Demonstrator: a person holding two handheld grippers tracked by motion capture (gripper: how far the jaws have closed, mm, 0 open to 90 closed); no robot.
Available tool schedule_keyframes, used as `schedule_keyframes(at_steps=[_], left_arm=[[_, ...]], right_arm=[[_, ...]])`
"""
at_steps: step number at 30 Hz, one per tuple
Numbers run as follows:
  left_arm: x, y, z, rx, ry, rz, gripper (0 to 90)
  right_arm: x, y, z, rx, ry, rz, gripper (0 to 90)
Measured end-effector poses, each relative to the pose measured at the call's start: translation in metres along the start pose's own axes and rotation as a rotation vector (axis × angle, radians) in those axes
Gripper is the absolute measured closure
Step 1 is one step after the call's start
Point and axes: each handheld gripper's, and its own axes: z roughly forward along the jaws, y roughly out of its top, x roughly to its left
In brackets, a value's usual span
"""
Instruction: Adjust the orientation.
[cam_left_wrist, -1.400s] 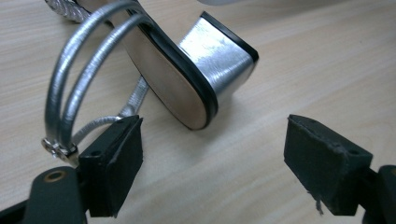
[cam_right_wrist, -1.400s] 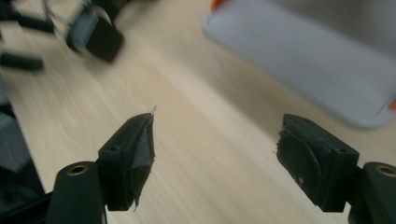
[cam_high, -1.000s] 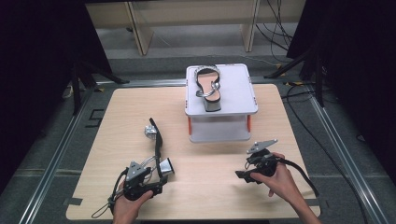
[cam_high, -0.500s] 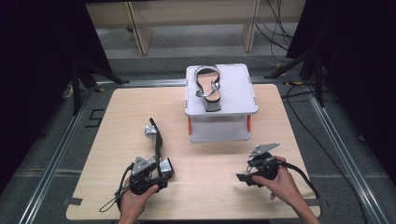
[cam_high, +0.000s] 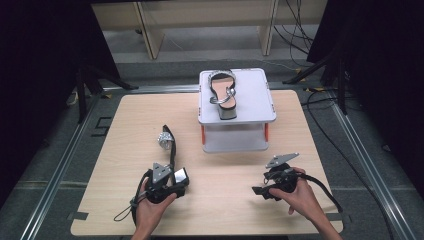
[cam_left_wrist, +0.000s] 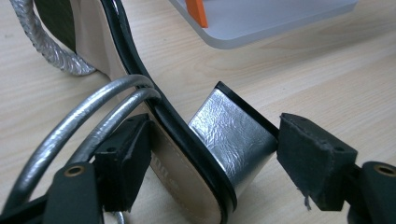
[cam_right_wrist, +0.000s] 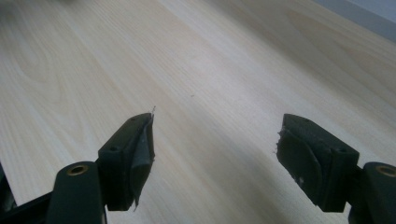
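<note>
Left claw (cam_high: 179, 176): at the near-left of the counter (cam_high: 125, 120), its jaws have just been closing around the heel end of a sandal (cam_left_wrist: 187, 140). The left pad lies against the insole side; the right pad (cam_left_wrist: 310, 161) stands just off the silver block heel.
Sandal on the counter: lying on its side, toe pointing away towards the raised platform (cam_high: 255, 107).
Second sandal (cam_high: 222, 95): upright on top of that white platform.
Right claw (cam_right_wrist: 215, 154): jaws apart, holding nothing, low over bare wood at the near-right.
</note>
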Motion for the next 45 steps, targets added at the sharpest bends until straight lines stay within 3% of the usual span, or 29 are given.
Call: schedule_keyframes(at_steps=[2, 4, 7, 9, 12, 15, 16, 17, 19, 22, 26, 29, 30, 31, 33, 35, 38, 40, 43, 45], left_arm=[[-0.002, 0.001, 0.001, -0.009, -0.001, 0.010, 28.9], [-0.002, 0.002, 0.002, -0.019, -0.013, -0.018, 29.8], [-0.003, 0.002, 0.003, -0.032, -0.016, -0.003, 32.2], [-0.006, 0.004, 0.004, -0.031, -0.003, 0.027, 32.5], [-0.015, 0.007, 0.008, -0.072, 0.008, 0.086, 36.5], [-0.017, 0.008, 0.009, -0.075, -0.007, 0.083, 42.3], [-0.019, 0.007, 0.015, -0.070, -0.056, 0.057, 46.6], [-0.019, 0.007, 0.015, -0.070, -0.056, 0.057, 46.4], [-0.026, 0.009, 0.019, -0.074, -0.035, 0.106, 46.3], [-0.030, 0.014, 0.022, -0.055, -0.036, 0.091, 47.2], [-0.029, 0.012, 0.021, -0.074, -0.045, 0.068, 47.3], [-0.029, 0.009, 0.015, -0.083, -0.083, 0.057, 45.4], [-0.029, 0.007, 0.012, -0.088, -0.098, 0.053, 43.6], [-0.029, 0.005, 0.007, -0.080, -0.107, 0.058, 42.5], [-0.026, 0.001, -0.004, -0.075, -0.125, 0.038, 41.1], [-0.021, -0.004, -0.014, -0.094, -0.132, 0.007, 39.6], [-0.005, -0.010, -0.025, -0.102, -0.093, -0.041, 38.5], [0.009, -0.011, -0.023, -0.097, -0.052, -0.050, 38.5], [0.024, -0.011, -0.011, -0.068, -0.025, -0.054, 39.9], [0.027, -0.010, -0.003, -0.069, -0.025, -0.057, 43.8]], right_arm=[[-0.001, 0.000, 0.000, 0.002, -0.005, -0.012, 27.4], [-0.001, 0.000, 0.000, 0.013, -0.008, -0.019, 27.4], [0.000, 0.000, 0.000, 0.013, -0.003, -0.016, 27.4], [0.000, 0.000, 0.000, 0.014, 0.001, -0.016, 27.3], [-0.001, 0.000, 0.002, 0.014, 0.004, -0.038, 27.3], [-0.002, 0.000, 0.002, 0.009, 0.003, -0.041, 27.3], [-0.001, -0.001, 0.002, 0.015, -0.002, -0.029, 27.2], [-0.001, -0.001, 0.002, 0.015, -0.002, -0.029, 27.2], [-0.001, 0.000, 0.001, 0.012, 0.007, -0.030, 27.3], [-0.001, 0.000, 0.000, 0.004, 0.004, -0.016, 27.3], [-0.001, 0.000, 0.000, 0.002, 0.010, -0.022, 27.3], [-0.001, 0.001, -0.001, 0.007, 0.017, -0.013, 28.1], [-0.001, 0.001, -0.001, 0.001, 0.016, -0.029, 35.5], [-0.002, 0.000, 0.000, 0.001, -0.002, -0.076, 41.9], [-0.002, 0.000, 0.001, -0.003, -0.014, -0.104, 40.9], [-0.001, 0.000, 0.001, -0.005, -0.002, -0.084, 39.1], [-0.001, 0.000, 0.002, -0.007, -0.020, -0.059, 38.5], [0.000, 0.000, 0.002, 0.002, -0.006, -0.055, 38.4], [0.001, 0.000, 0.004, -0.010, -0.002, -0.069, 38.3], [0.003, 0.000, 0.004, 0.006, 0.014, -0.046, 38.2]])
